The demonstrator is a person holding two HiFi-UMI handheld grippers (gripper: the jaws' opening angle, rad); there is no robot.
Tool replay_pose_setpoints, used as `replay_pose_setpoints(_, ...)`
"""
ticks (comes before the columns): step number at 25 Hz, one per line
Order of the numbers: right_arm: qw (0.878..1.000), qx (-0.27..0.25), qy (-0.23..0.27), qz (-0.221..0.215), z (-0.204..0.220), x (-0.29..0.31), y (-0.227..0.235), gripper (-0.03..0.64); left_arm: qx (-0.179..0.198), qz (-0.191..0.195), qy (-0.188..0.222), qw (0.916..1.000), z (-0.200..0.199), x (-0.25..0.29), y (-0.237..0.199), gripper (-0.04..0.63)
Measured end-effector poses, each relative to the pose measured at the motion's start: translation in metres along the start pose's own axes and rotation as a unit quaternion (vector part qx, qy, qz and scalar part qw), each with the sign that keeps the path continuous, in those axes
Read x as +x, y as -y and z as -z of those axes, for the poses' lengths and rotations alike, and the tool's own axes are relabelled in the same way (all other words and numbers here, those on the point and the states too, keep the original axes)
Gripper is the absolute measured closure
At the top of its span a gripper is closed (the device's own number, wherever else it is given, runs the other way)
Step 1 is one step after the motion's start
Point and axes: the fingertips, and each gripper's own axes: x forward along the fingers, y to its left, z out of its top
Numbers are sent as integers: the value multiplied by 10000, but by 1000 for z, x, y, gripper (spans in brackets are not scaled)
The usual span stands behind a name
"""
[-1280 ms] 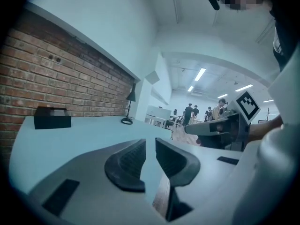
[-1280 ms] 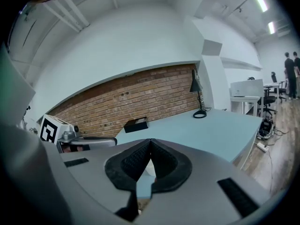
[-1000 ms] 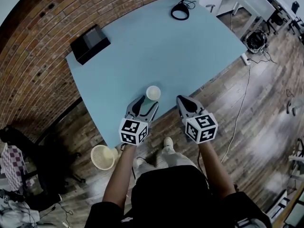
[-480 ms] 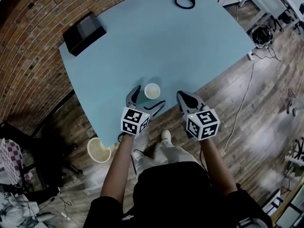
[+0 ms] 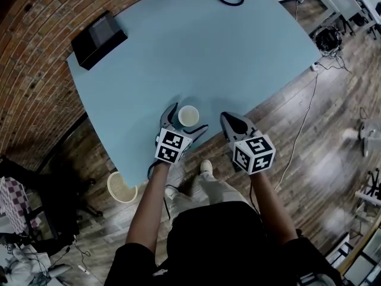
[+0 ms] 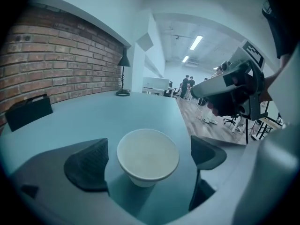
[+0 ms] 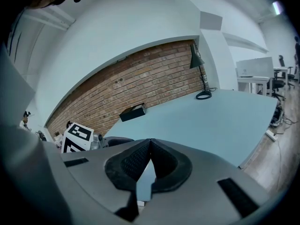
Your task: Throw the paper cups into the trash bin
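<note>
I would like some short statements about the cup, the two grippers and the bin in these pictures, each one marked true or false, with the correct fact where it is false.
1. The paper cup stands upright on the table. True.
2. The left gripper squeezes the cup. False: its jaws have just been opening and stand apart on either side of the cup, without pressing it.
3. The right gripper is shut and holds nothing. True.
4. The trash bin stands on the table. False: it stands on the floor beside the table, on the person's left.
5. A black box lies at a far corner of the table. True.
</note>
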Motion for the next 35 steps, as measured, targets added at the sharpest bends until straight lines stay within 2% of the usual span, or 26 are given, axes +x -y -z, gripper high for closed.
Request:
replay_pose_setpoints(5, 10000, 33, -52, -11, 3, 1, 2, 612, -39, 109, 21, 9999, 1, 4, 3, 49)
replay_pose_setpoints(11, 9999, 50, -95, 10, 8, 2, 5, 612, -126, 189, -51, 9997, 3, 5, 4, 136)
replay_pose_setpoints(15, 9999, -19, -149, 19, 12, 0, 4, 612, 58, 199, -157, 9997, 5, 6, 10, 207)
replay_pose_setpoints(19, 9998, 12, -173, 10, 15, -1, 4, 612, 246, 241, -256, 9991, 4, 7, 16, 219)
replay_pose_setpoints(28, 9996, -193, -186, -26, 13, -2, 1, 612, -22, 228, -61, 9997, -7, -8, 17, 245)
replay_pose_setpoints(35, 9992, -322, -135, -176, 7, -6, -10, 612, -140, -12, 218, 9997, -22, -33, 16, 249)
